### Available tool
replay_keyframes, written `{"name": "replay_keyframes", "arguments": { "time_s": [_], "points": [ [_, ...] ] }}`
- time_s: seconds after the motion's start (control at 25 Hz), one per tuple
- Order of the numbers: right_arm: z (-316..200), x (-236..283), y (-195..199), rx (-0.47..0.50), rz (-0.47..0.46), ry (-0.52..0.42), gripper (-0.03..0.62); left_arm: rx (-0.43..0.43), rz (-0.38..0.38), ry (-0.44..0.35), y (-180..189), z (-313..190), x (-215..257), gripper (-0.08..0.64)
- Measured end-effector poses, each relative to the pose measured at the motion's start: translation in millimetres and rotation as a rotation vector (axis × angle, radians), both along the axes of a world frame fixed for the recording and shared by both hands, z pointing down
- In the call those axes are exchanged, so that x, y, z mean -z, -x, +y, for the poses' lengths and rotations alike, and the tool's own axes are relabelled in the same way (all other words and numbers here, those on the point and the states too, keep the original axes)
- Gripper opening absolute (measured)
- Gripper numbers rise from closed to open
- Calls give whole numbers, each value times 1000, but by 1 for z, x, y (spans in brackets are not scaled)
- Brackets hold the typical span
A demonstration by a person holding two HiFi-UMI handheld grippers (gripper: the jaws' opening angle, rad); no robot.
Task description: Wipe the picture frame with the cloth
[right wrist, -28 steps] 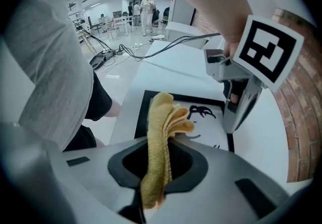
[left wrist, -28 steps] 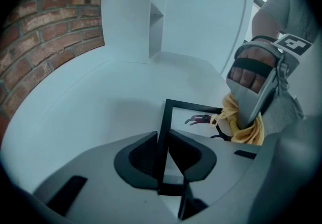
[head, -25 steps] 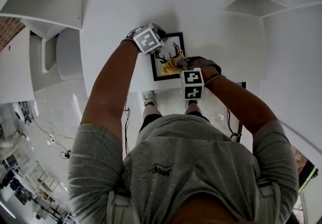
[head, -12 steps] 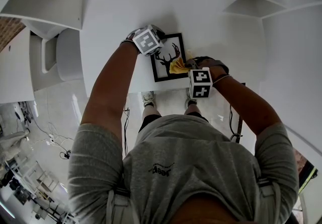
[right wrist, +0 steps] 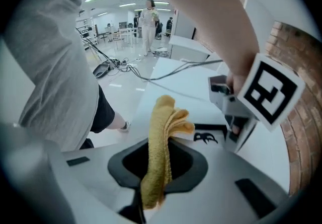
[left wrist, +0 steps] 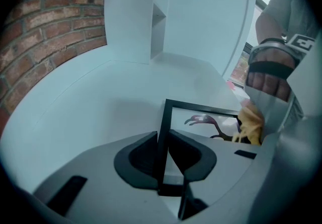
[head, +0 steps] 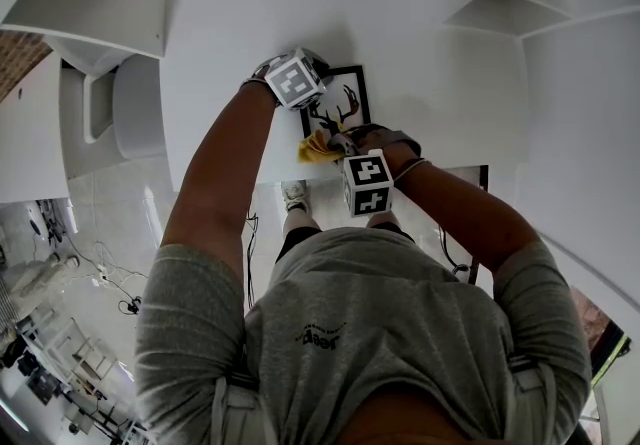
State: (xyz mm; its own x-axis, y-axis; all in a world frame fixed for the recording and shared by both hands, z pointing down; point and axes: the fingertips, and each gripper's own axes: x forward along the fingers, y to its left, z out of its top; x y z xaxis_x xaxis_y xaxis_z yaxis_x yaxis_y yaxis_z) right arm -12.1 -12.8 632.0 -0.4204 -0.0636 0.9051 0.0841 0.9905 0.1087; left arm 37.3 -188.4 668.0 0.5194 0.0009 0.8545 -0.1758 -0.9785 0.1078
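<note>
Left gripper [left wrist: 162, 143]: jaws clenched on the near black rail of the picture frame [left wrist: 201, 107], 1 jaw on each side of the rail, seen at lower centre of the left gripper view. Right gripper [right wrist: 157, 153]: jaws pinched on a folded yellow cloth [right wrist: 159, 127], whose free end projects past the fingertips at the centre of the right gripper view.

In the head view the frame lies at centre, apparently flat or nearly so, on the white table [head: 230, 23], just inside its near edge. A dark antlered silhouette shows on the white picture. The cloth sits at the lower left corner of the frame, touching or just above its face; which cannot be told.

Handling, as judged. The frame looks light and stiff, with thin rails. Its face may be glazed, hence smooth, slippery and breakable under hard pressure. The rail is the sound place to hold, as the left gripper does, leaving the face free. The cloth is soft, limp and light. A pinch across its folds, with a loose tuft left forward, gives a yielding wiping pad.
</note>
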Motion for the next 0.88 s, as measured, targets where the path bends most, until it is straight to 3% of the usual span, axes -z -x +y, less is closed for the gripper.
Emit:
{"name": "replay_keyframes", "arguments": {
  "time_s": [0.16, 0.44, 0.88],
  "points": [
    [11, -3, 33, 66, -19, -11, 60, -4, 23, -11, -3, -4, -18, 83],
    [15, -16, 32, 64, 2, 0, 60, -7, -1, -24, -1, 0, -3, 83],
    [12, -18, -19, 41, 70, 3, 60, -23, -5, -31, 0, 0, -4, 83]
  ]
}}
